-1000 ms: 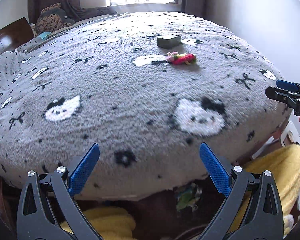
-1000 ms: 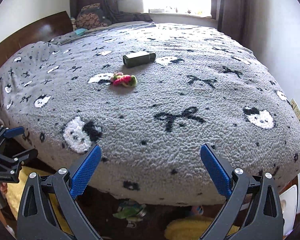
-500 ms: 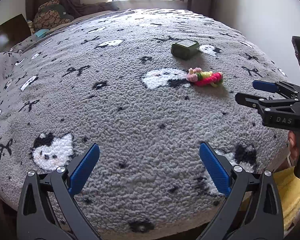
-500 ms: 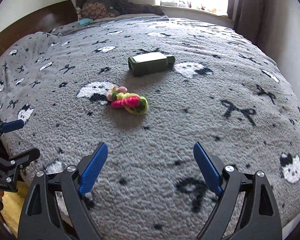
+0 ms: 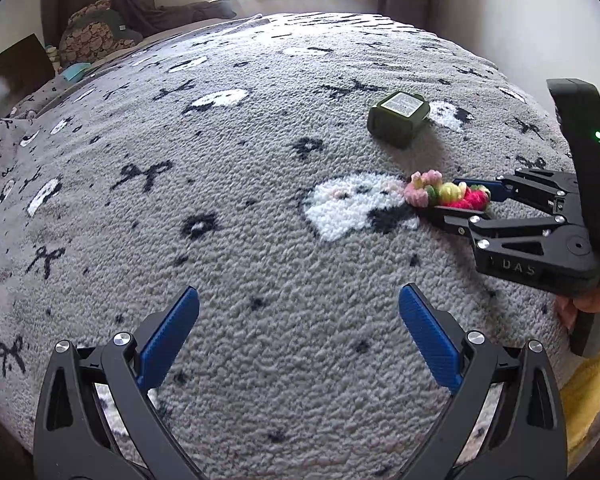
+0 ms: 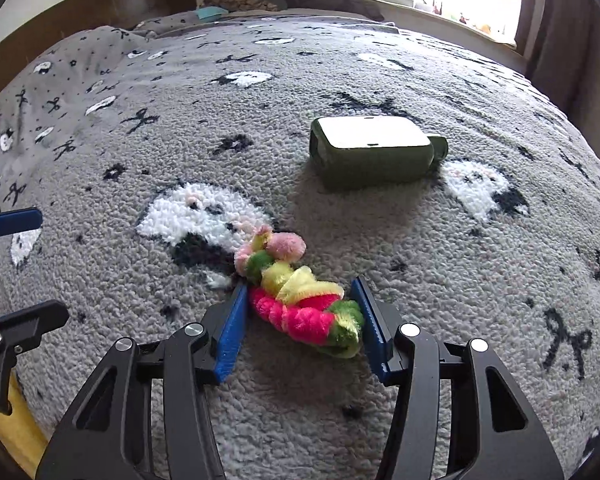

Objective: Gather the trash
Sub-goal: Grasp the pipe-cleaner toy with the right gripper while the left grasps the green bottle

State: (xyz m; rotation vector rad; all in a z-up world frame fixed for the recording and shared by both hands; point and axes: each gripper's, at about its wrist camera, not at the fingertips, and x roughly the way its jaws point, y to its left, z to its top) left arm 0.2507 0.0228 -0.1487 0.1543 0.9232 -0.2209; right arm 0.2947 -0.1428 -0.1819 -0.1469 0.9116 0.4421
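Observation:
A fuzzy pink, green and yellow pipe-cleaner bundle [image 6: 300, 296] lies on the grey patterned blanket [image 6: 460, 280]. My right gripper [image 6: 300, 320] has its jaws on both sides of the bundle, closed down to its width and touching it. It also shows in the left wrist view [image 5: 460, 200] around the bundle [image 5: 444, 194]. A dark green flat bottle [image 6: 372, 152] lies beyond the bundle, also in the left wrist view [image 5: 398, 118]. My left gripper [image 5: 298, 340] is open and empty, low over the blanket near the bed's front.
The bed fills both views. Pillows and a dark cap [image 5: 96, 36] lie at the headboard end, under a window with curtains. A wall [image 5: 520, 20] runs along the right side. Something yellow [image 5: 580, 400] lies below the bed edge.
Both grippers moved forward over the bed. My right gripper reached the pipe-cleaner bundle and narrowed its jaws around it. The left gripper stayed open.

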